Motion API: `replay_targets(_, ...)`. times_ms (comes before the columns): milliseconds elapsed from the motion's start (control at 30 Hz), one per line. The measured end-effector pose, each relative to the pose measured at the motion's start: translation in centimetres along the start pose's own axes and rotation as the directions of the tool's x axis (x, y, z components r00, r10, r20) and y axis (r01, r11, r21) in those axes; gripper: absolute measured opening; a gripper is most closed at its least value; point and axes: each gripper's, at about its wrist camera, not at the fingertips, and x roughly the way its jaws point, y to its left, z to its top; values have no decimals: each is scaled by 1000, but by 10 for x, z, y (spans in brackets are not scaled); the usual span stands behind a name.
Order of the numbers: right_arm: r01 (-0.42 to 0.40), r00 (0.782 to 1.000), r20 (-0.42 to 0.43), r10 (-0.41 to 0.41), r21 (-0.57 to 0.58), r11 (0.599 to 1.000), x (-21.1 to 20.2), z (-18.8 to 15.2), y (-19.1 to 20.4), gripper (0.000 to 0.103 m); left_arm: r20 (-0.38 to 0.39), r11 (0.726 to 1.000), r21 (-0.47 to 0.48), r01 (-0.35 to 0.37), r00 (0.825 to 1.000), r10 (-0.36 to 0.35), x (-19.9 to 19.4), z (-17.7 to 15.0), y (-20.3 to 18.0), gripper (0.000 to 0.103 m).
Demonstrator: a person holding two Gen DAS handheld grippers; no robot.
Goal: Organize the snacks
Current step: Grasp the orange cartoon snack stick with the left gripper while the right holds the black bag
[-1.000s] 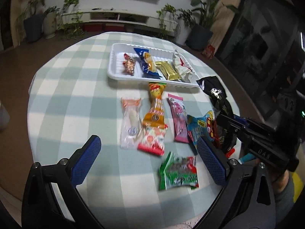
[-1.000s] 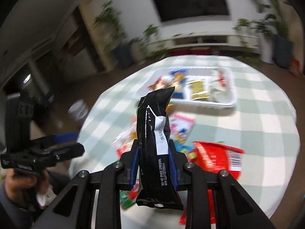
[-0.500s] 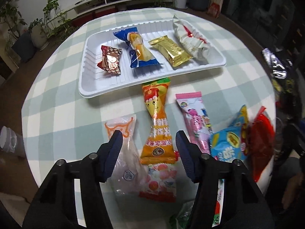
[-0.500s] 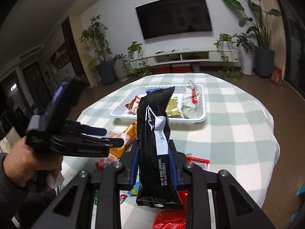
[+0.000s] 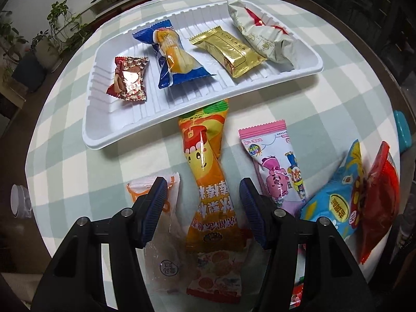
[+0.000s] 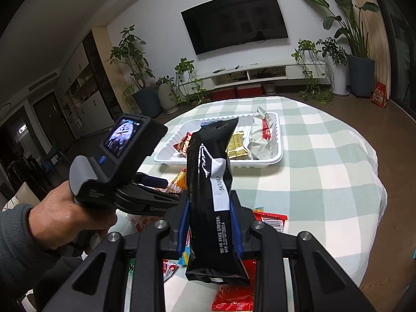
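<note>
Glossy orange packet, twisted at its waist, lies on the checked cloth just below the white ribbed tray's near rim. My left gripper straddles it, jaws part open, pads clear. My right gripper is clamped on a crinkly black packet, upright. Open cloth toward the table's right edge.

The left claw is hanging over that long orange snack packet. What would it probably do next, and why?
Probably drop a little and close. The left gripper straddles the orange snack packet with its pads clear of it, and the white tray beyond has bare room. The right gripper is already shut on a black packet.
</note>
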Motion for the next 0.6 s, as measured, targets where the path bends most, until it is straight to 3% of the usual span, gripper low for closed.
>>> replay_targets(133,-1,1000,-5,1,2,1000,1,0,-2,30,-6,1000,10,-9,1000,9,1,1,-1,56)
replay_targets(200,-1,1000,-5,1,2,1000,1,0,-2,30,-9,1000,18,-8,1000,8,1,2,-2,51)
replay_targets(267,-1,1000,-6,1,3,1000,2,0,-2,30,-13,1000,21,7,1000,-7,1,3,-4,31)
replay_targets(333,-1,1000,-5,1,5,1000,2,-1,-3,30,-15,999,35,9,1000,-8,2,4,-7,24)
replay_targets(600,-2,1000,-3,2,15,1000,4,-2,-6,30,-17,997,1,72,997,-72,1,2,2,17)
